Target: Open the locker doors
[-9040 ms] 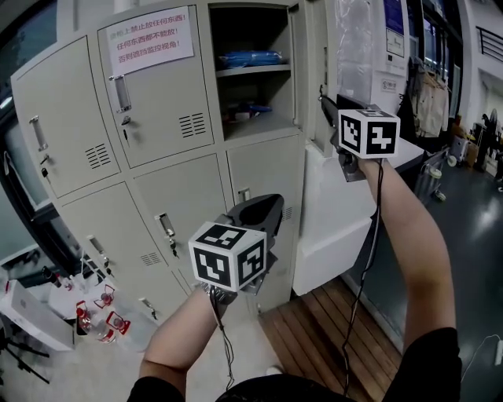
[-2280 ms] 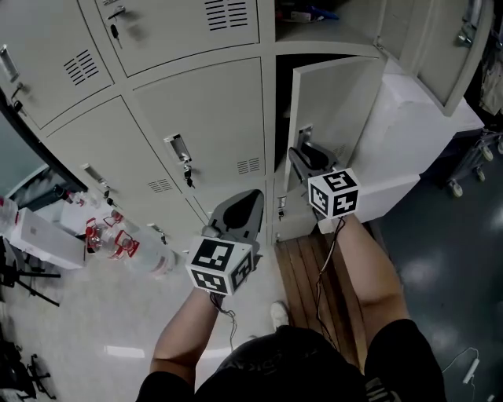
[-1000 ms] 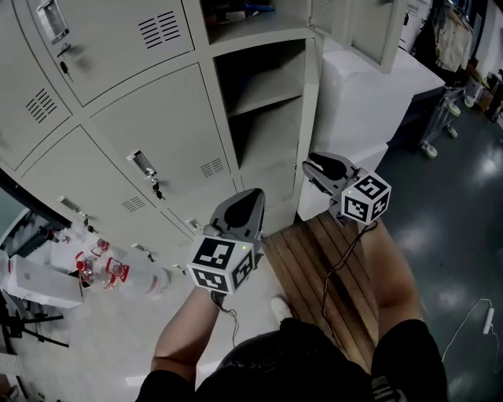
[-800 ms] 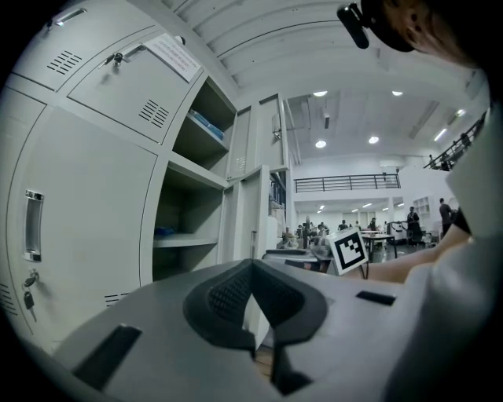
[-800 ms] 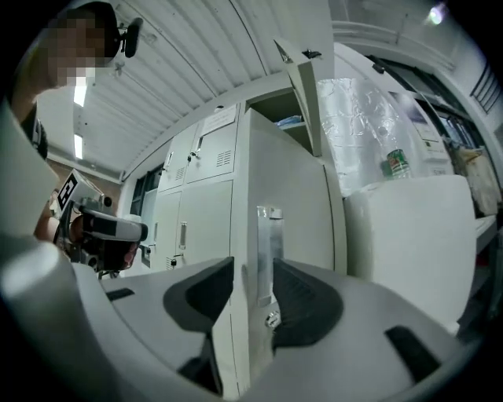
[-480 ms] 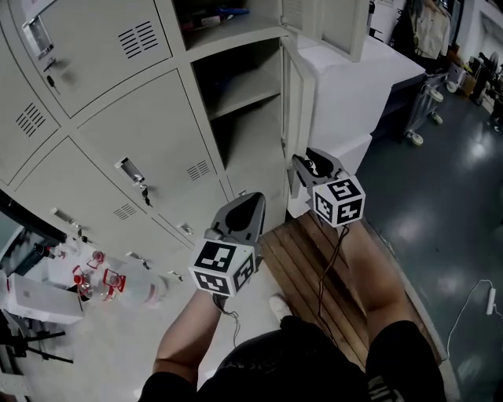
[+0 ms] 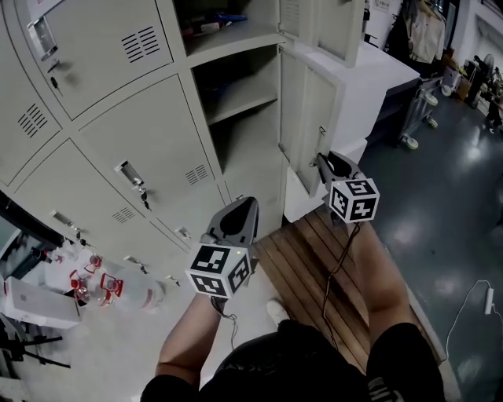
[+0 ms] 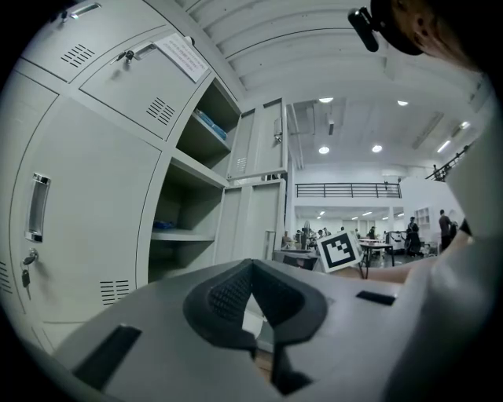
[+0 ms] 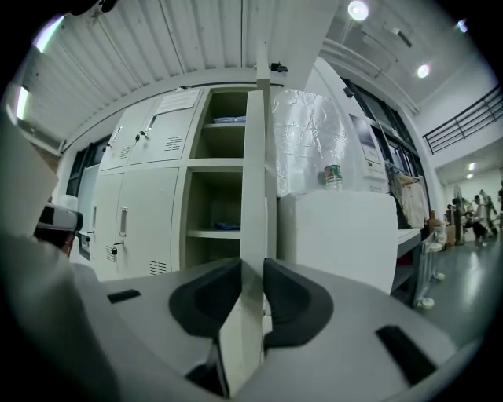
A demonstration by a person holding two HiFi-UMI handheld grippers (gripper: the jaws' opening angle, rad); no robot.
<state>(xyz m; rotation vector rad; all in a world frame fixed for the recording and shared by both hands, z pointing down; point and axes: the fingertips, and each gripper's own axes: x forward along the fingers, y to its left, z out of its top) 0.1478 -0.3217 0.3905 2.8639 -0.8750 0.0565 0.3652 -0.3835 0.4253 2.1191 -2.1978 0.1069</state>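
Right tool: the right tool (image 9: 251, 271) is pinched on the free edge of the locker door (image 9: 253, 196). One pad is pressed on each face of the thin sheet. The jaws have just been closing, with that edge between them.
Left tool: the left tool (image 8: 251, 268) is pressed together, its pads met at the tips with nothing between them. It is held level in front of the locker bank (image 7: 149, 141) and apart from it.
Task's thing: the locker door is hung at the middle level of the bank's right-hand column and is swung well out from its compartment. A shelf (image 7: 244, 98) is exposed inside. The upper door (image 7: 322, 23) above it is also open, while the doors of the other columns are shut.
Shown only by the right gripper view: the pinch is seen edge-on, and a can (image 9: 332, 177) is seen on top of the white cabinet (image 9: 338, 235) just beside the bank.
Shown only by the head view: a wooden platform (image 7: 314, 259) is seen under the right arm, and bottles (image 7: 102, 286) are seen on the floor near the bank's lower left corner.
Shown only by the left gripper view: a lit hall with distant people is seen past the open doors.
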